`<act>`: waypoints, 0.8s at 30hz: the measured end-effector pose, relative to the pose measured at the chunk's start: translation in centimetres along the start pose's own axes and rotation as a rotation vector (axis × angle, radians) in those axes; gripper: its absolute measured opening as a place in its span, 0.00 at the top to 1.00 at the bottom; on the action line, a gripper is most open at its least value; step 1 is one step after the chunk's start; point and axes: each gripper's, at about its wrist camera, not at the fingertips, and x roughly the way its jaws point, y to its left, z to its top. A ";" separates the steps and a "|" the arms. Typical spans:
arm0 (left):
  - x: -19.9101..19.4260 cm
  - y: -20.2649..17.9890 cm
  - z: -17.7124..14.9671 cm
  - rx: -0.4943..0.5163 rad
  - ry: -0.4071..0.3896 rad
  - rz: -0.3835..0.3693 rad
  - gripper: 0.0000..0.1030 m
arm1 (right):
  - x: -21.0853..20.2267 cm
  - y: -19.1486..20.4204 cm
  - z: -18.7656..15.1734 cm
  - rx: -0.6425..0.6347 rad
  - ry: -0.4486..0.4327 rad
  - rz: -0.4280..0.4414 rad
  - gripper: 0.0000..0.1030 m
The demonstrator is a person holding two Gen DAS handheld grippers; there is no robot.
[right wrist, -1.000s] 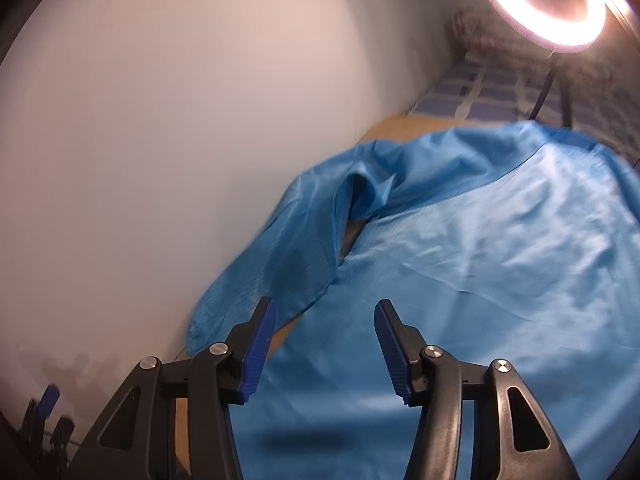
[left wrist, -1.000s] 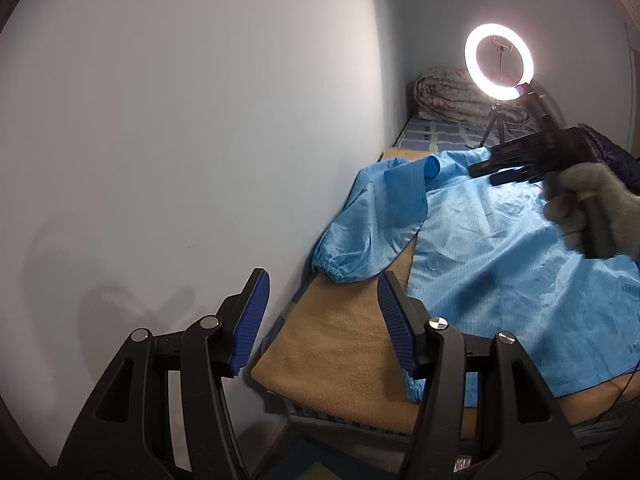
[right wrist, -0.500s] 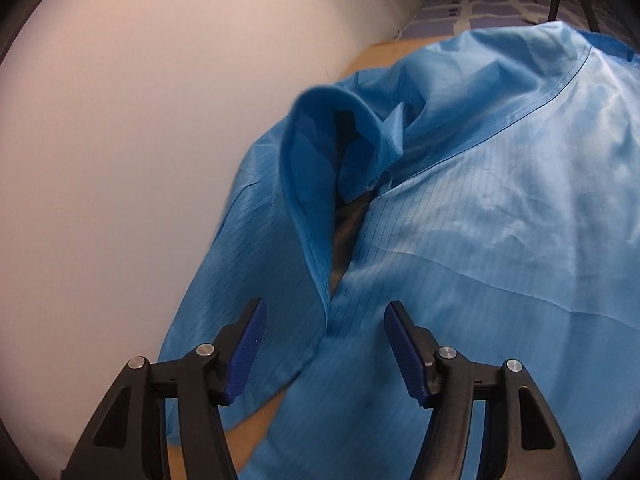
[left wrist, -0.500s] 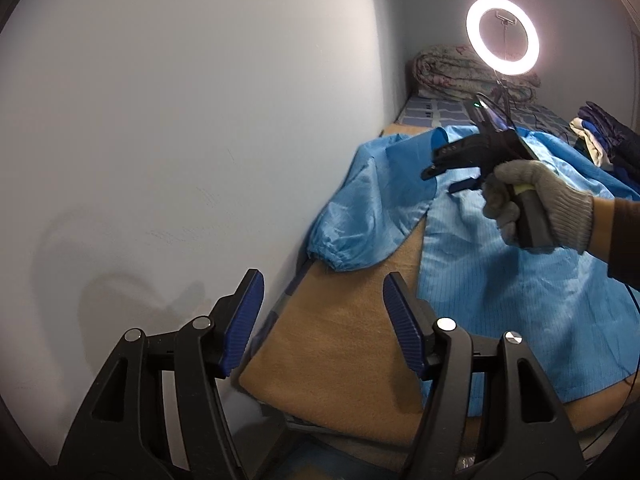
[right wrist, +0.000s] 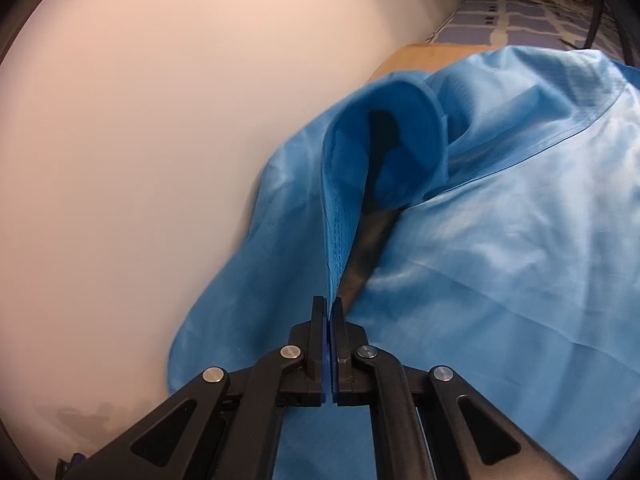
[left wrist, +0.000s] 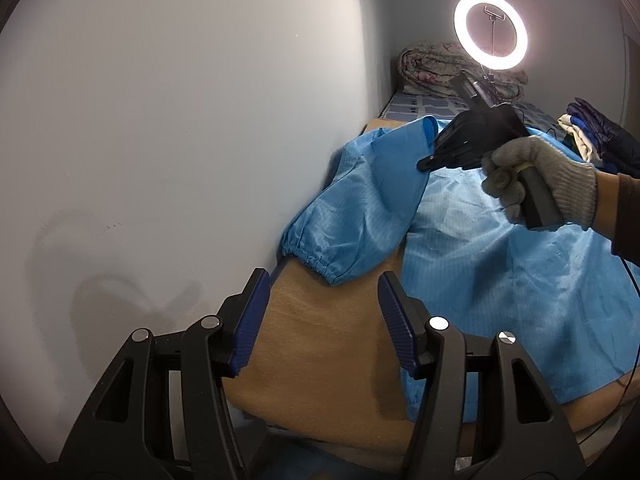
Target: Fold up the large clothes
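**Small room, one ring light**

A plain pale wall runs down the left side, right up against the bed. The bed has a tan blanket over it, with a blue checked sheet showing further back. A rolled floral quilt sits at the far end. A lit ring light on a stand glows in the corner. Dark clothes are piled at right.

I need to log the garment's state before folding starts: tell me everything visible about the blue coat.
The blue coat is thin, smooth, faintly gridded fabric, spread mostly flat on a tan blanket. Its long sleeve, with an elastic gathered cuff, lies along the wall side. The right gripper is shut on a raised fabric edge near the shoulder seam; the left gripper is open and clear of it.
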 end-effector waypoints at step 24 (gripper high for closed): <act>12.4 -0.8 3.5 -0.216 0.228 -0.301 0.33 | -6.6 -8.0 -5.9 0.045 0.061 -0.159 1.00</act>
